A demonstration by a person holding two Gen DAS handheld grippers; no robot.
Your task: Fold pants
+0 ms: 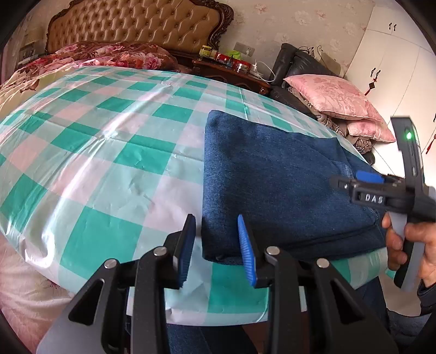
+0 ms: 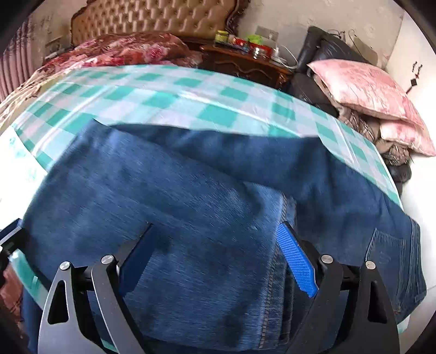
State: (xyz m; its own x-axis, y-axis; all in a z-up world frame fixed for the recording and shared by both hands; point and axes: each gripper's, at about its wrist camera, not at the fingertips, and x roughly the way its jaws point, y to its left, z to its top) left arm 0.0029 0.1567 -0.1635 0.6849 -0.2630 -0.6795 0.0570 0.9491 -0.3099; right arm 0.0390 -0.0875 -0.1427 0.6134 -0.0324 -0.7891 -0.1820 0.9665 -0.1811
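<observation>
The blue denim pants (image 1: 278, 185) lie folded on the green and white checked cover (image 1: 109, 152) near its front right edge. My left gripper (image 1: 216, 226) is open, its fingers on either side of the front left corner of the folded pants. My right gripper (image 2: 215, 239) is open wide, just above the pants (image 2: 190, 207), with a folded layer and a stitched seam between its fingers. In the left wrist view the right gripper (image 1: 362, 185) shows at the right, over the right end of the pants, held by a hand.
A tufted headboard (image 1: 141, 24) and a floral quilt (image 1: 109, 54) are at the back. A wooden nightstand (image 1: 234, 73) with small items stands behind the cover. Pink pillows (image 1: 335, 98) are stacked at the right on a dark chair. White wardrobe doors (image 1: 395, 62) are at the far right.
</observation>
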